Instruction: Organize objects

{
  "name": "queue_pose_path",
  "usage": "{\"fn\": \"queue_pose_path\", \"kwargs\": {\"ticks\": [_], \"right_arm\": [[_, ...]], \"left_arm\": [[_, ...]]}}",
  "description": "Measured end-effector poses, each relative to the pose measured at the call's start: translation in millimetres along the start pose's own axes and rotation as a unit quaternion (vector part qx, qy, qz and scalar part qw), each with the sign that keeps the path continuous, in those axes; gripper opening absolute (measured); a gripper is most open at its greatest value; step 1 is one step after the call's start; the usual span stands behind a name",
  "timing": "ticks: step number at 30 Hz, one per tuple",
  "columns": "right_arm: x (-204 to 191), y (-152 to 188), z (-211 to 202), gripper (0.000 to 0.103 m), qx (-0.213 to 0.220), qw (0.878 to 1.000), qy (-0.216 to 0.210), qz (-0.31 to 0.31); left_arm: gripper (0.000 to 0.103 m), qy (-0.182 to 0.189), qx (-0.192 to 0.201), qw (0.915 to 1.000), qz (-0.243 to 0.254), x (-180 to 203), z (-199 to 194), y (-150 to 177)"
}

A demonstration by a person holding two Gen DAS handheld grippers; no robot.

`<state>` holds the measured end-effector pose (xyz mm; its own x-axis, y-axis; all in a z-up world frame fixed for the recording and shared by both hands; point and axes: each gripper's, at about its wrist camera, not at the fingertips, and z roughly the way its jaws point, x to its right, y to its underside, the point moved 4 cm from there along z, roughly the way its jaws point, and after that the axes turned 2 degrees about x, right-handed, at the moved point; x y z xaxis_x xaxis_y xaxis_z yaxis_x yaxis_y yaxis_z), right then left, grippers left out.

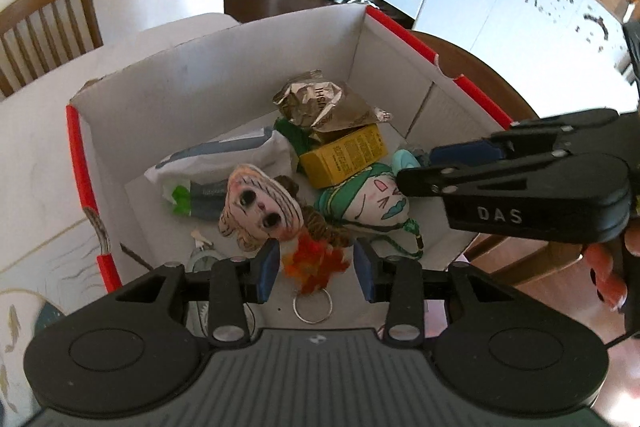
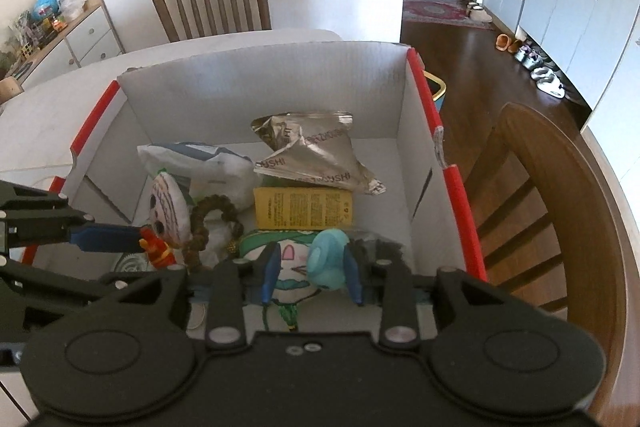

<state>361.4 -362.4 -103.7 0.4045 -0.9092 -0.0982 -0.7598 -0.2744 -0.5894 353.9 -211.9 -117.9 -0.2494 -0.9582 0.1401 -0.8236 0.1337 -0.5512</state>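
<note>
Right in front of the left camera is the left gripper (image 1: 316,269), black with blue pads. Its jaws stand apart, one on each side of a fluffy orange and red charm on a metal key ring (image 1: 314,267). From here I cannot tell if the pads press on the charm. In the right camera one pad looks like it touches it.

The right gripper (image 2: 310,273) has its jaws on both sides of a soft light-blue plush toy (image 2: 327,257). The pads look very close to it, maybe touching. I cannot say for sure that it is held.

Both grippers reach down into a big white cardboard box with red edges (image 1: 224,75). The box sits on a white table (image 1: 36,155).

Lots of things already lie in the box. There is a crinkled silver snack bag (image 1: 320,103), a flat yellow carton (image 1: 344,157), a white and blue soft pack (image 1: 224,159), a round doll-face pillow with big dark eyes (image 1: 260,209), a green-haired cartoon-face cushion (image 1: 366,199) and a brown bead string (image 2: 208,223).

So I think most of the tidying is done. What is left seems to be the charm and the blue toy, either letting them go or moving them. Nothing else shows on the bit of table we can see.
</note>
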Motion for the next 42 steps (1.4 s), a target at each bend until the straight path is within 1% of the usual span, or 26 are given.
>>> {"fn": "queue_pose_path", "kwargs": {"ticks": [2, 4, 11, 16, 19, 22, 23, 25, 26, 27, 28, 29, 31, 32, 33, 35, 36, 38, 39, 41, 42], "right_arm": [[0.4, 1.0, -3.5, 0.035, 0.002, 1.0, 0.0, 0.002], [0.2, 1.5, -7.6, 0.036, 0.005, 1.0, -0.001, 0.002], [-2.6, 0.2, -28.8, 0.039, 0.025, 1.0, -0.002, 0.008], [-11.4, -0.3, -45.8, 0.04, 0.037, 0.999, -0.007, 0.007], [-18.6, 1.6, -58.6, 0.04, 0.044, 0.999, -0.016, 0.008], [-26.9, 3.6, -72.6, 0.041, 0.055, 0.998, -0.02, 0.011], [-29.3, 5.3, -76.8, 0.042, 0.059, 0.998, -0.021, 0.014], [-34.1, 7.8, -86.2, 0.048, 0.069, 0.997, -0.024, 0.02], [-36.8, 8.8, -89.9, 0.055, 0.075, 0.997, -0.023, 0.023], [-40.1, 10.1, -94.5, 0.06, 0.082, 0.996, -0.021, 0.025], [-42.9, 11.3, -98.2, 0.061, 0.087, 0.996, -0.019, 0.026], [-45.3, 11.7, -101.2, 0.063, 0.091, 0.995, -0.02, 0.028], [-49.3, 13.8, -107.0, 0.065, 0.097, 0.994, -0.019, 0.035], [-52.0, 15.0, -109.9, 0.069, 0.102, 0.994, -0.018, 0.038], [-55.1, 16.4, -112.1, 0.073, 0.106, 0.993, -0.017, 0.041], [-61.7, 18.9, -117.5, 0.075, 0.116, 0.992, -0.014, 0.045], [-64.5, 19.8, -119.3, 0.078, 0.121, 0.992, -0.013, 0.046], [-70.5, 22.1, -124.2, 0.082, 0.132, 0.99, -0.013, 0.051], [-74.0, 23.1, -126.9, 0.083, 0.138, 0.989, -0.013, 0.052], [-80.3, 24.4, -131.4, 0.086, 0.148, 0.987, -0.014, 0.054], [-83.2, 25.0, -133.6, 0.089, 0.154, 0.986, -0.014, 0.055]], "left_arm": [[0.053, -0.001, 0.002, 1.0, -0.006, -2.0, -1.1, 1.0], [0.057, -0.004, 0.007, 0.9999, -0.011, -3.4, -4.3, 1.4], [0.058, -0.004, 0.029, 0.9994, -0.019, -4.1, -23.5, 3.6], [0.058, -0.005, 0.052, 0.9984, -0.022, -5.8, -43.7, 6.3], [0.062, -0.004, 0.072, 0.9971, -0.024, -8.3, -59.8, 9.2], [0.063, -0.004, 0.09, 0.9957, -0.025, -12.6, -75.1, 10.8], [0.065, -0.005, 0.095, 0.9951, -0.026, -15.0, -79.9, 11.1], [0.067, -0.005, 0.107, 0.9938, -0.028, -19.7, -90.5, 12.2], [0.067, -0.006, 0.112, 0.9933, -0.029, -21.7, -94.4, 12.6], [0.067, -0.007, 0.116, 0.9927, -0.03, -24.1, -98.7, 13.2], [0.069, -0.007, 0.121, 0.9921, -0.032, -27.0, -103.3, 14.3], [0.074, -0.007, 0.126, 0.9915, -0.033, -29.5, -107.6, 15.4], [0.079, -0.012, 0.135, 0.9902, -0.034, -34.2, -116.1, 17.5], [0.082, -0.014, 0.139, 0.9897, -0.034, -36.4, -119.9, 19.0], [0.083, -0.015, 0.142, 0.9891, -0.033, -38.5, -123.2, 20.3], [0.085, -0.012, 0.147, 0.9885, -0.034, -43.7, -129.5, 24.2], [0.086, -0.013, 0.149, 0.9882, -0.035, -46.2, -132.2, 25.9], [0.091, -0.014, 0.153, 0.9875, -0.033, -50.5, -137.7, 29.9], [0.092, -0.013, 0.155, 0.9874, -0.032, -52.4, -139.8, 31.9], [0.102, -0.001, 0.154, 0.9875, -0.034, -56.9, -143.5, 36.7], [0.102, 0.004, 0.154, 0.9874, -0.036, -59.5, -145.7, 39.2]]}}
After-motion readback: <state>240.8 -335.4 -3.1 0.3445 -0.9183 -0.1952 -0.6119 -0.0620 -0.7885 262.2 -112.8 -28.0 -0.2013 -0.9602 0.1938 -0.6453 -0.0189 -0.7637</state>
